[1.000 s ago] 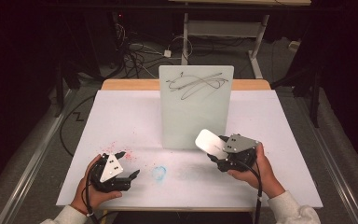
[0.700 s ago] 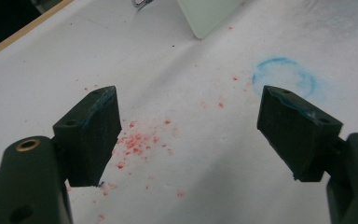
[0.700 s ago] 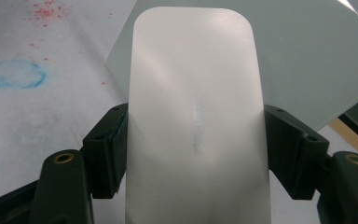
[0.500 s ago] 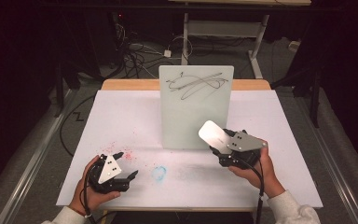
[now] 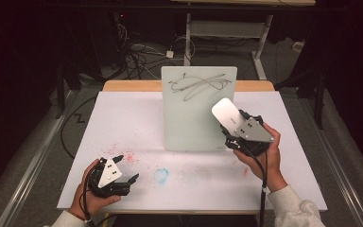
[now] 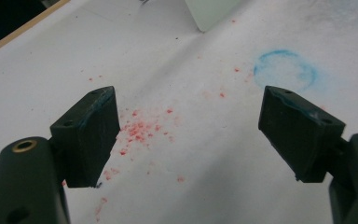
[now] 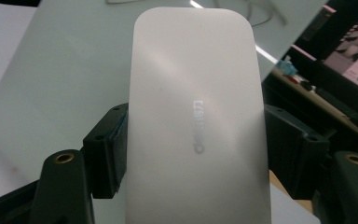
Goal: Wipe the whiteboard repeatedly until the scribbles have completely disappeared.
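Two tongs: right tongs (image 5: pixel 231 124) clamping whiteboard eraser (image 7: pixel 196 112) across its slick, stiff sides, near board's (image 5: pixel 196 118) 3 o'clock; left tongs (image 5: pixel 125 171) wide, empty.

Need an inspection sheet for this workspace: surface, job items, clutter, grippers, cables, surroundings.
Surface: white table cover, with red specks and a blue ring smudge.
Job's things: upright whiteboard with a black scribble near its top; white eraser raised in front of the board's right side.
Clutter: nothing seen.
Grippers: right gripper shut on the eraser; left gripper open, low over the cover, nothing between its jaws.
Cables: a cable trails from the right gripper; loose wires on the floor behind the table.
Surroundings: dark room, metal table frame at the back.
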